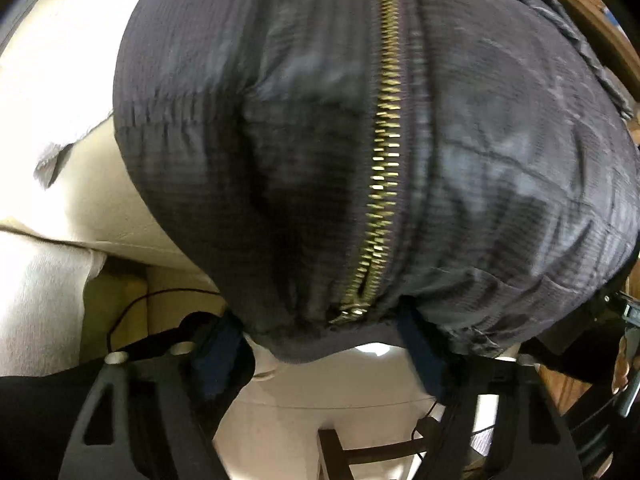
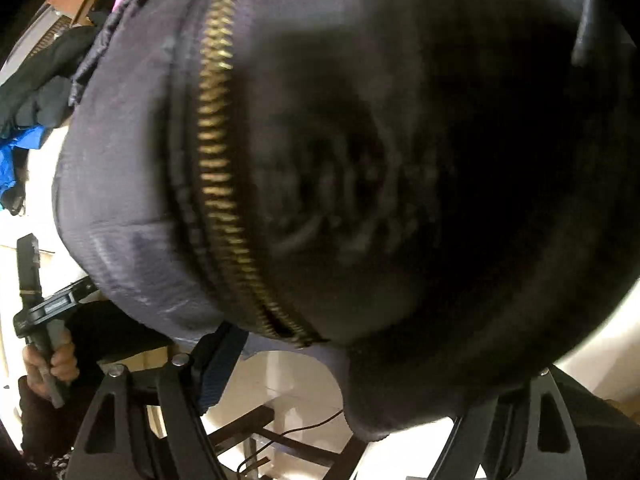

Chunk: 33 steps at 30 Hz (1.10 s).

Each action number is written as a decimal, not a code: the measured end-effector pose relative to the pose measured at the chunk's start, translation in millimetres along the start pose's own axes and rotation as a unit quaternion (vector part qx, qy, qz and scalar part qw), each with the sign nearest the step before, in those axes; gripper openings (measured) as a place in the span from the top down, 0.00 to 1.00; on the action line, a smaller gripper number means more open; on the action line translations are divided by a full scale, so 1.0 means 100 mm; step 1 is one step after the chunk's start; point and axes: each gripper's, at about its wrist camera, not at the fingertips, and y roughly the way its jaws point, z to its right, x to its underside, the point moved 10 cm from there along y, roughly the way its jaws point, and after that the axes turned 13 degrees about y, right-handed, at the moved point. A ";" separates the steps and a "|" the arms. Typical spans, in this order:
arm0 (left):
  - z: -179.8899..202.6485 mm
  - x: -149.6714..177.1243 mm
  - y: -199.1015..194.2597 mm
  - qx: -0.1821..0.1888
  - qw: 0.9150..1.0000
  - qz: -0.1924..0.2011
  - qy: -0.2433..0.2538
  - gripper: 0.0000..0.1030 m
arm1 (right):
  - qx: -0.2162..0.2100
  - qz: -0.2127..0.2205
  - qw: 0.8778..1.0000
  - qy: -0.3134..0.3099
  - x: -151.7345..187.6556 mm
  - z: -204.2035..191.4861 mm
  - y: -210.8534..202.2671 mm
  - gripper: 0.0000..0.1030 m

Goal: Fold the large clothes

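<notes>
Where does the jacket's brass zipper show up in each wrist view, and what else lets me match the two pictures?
Left wrist view: the zipper runs from the top centre down to the jacket's hem, just right of the middle.
Right wrist view: the zipper curves down the left half and ends at the hem near the bottom centre.
Shared landmark: the dark wooden chair below the hem, on pale floor.

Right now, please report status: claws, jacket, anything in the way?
Left claw and right claw astride jacket hem, grip unclear. Brass zipper closed. Nothing blocking.
</notes>
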 end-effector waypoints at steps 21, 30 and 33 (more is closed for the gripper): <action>0.26 -0.59 -1.86 0.146 0.973 0.170 0.047 0.93 | -0.196 0.159 0.962 -0.106 -0.27 -1.50 -2.27 0.74; 0.26 -1.75 -1.66 0.162 0.973 0.165 0.025 0.96 | -0.222 0.190 0.955 -0.042 -1.30 -1.48 -2.54 0.84; 0.29 -1.75 -1.52 0.151 0.977 0.150 0.021 1.00 | -0.183 0.163 0.969 -0.043 -1.30 -1.38 -2.34 0.84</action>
